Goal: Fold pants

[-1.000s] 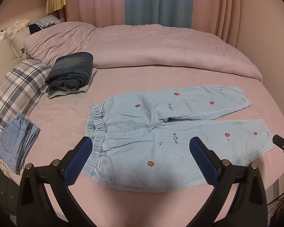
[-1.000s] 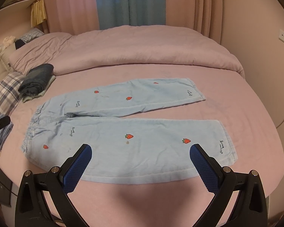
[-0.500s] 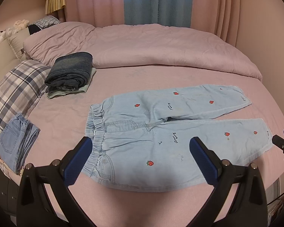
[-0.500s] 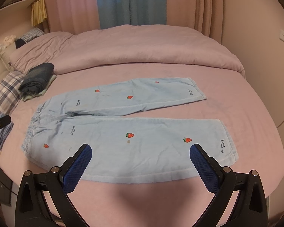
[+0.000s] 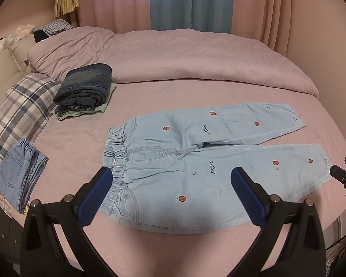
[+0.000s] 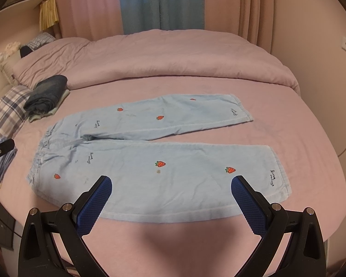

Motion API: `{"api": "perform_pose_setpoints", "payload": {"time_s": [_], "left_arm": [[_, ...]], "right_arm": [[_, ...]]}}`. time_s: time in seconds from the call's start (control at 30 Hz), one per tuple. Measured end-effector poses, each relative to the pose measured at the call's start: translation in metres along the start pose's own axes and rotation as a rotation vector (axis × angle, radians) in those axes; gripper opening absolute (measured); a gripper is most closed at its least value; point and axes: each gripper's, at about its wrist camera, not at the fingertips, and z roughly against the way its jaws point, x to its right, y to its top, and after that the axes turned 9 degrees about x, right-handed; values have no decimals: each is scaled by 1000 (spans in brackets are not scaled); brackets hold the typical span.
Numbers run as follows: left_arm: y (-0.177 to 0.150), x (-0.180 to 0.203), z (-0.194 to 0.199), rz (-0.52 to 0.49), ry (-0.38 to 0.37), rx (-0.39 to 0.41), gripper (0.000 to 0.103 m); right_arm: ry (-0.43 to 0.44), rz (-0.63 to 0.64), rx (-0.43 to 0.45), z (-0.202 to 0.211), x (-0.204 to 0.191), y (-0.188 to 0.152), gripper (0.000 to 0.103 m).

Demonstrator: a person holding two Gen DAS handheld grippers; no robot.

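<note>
The pants (image 5: pixel 210 161) are laid flat and unfolded on the pink bed (image 5: pixel 196 92), with the elastic waistband toward the plaid pillow (image 5: pixel 18 108) and the two legs spread apart toward the opposite side. They are light blue denim, dotted with small red strawberries. The left gripper (image 5: pixel 170 194) is held above the near edge of the bed by the waist end, its blue-padded jaws wide apart and nothing between them. The right gripper (image 6: pixel 171 198) is held above the near leg, toward the hem end, its jaws likewise wide apart and empty. Neither gripper is seen touching the fabric. The tip of each gripper is seen at the edge of the other's view. A folded dark jeans stack (image 5: pixel 85 87) is seen beside the pillow, resting on a pale folded garment, well apart from the pants. Another folded light denim piece (image 5: pixel 18 173) is lying at the pillow's near corner. A rumpled pink duvet (image 5: pixel 173 60) is bunched along the far side of the bed, before pink and blue curtains (image 5: pixel 189 2).
</note>
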Motion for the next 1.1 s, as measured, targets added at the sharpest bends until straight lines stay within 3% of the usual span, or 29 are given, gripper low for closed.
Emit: {"api": "perform_pose_setpoints", "payload": {"time_s": [0.23,0.33,0.47,0.57,0.63,0.77,0.9,0.97,1.1], "left_arm": [[-1,1,-1,5,-3,-2,103],[-4,-6,-7,66,-40,-16,103],[-27,-50,-40,335,-108,-128,102],[-64,-97,-63,591,-128,-219,102],[-86,-119,-72,700,-121,-261,102],[-123,-146,-80,833,-121,-313,102],[-145,-149,-89,962,-211,-336,102],[-150,-147,-92,1013,-247,-315,102],[-146,-149,-98,1069,-242,-235,101]], "right_arm": [[-2,1,-2,-1,1,0,103],[32,-10,-1,-4,0,-3,103],[148,22,-52,-34,-28,-23,103],[258,171,-79,-59,-79,-47,103],[327,257,-75,-64,-107,-59,103],[460,477,-27,-68,-172,-79,99],[547,633,-22,-66,-217,-97,89],[566,699,-27,-69,-232,-104,75],[548,786,16,-82,-248,-111,67]]}}
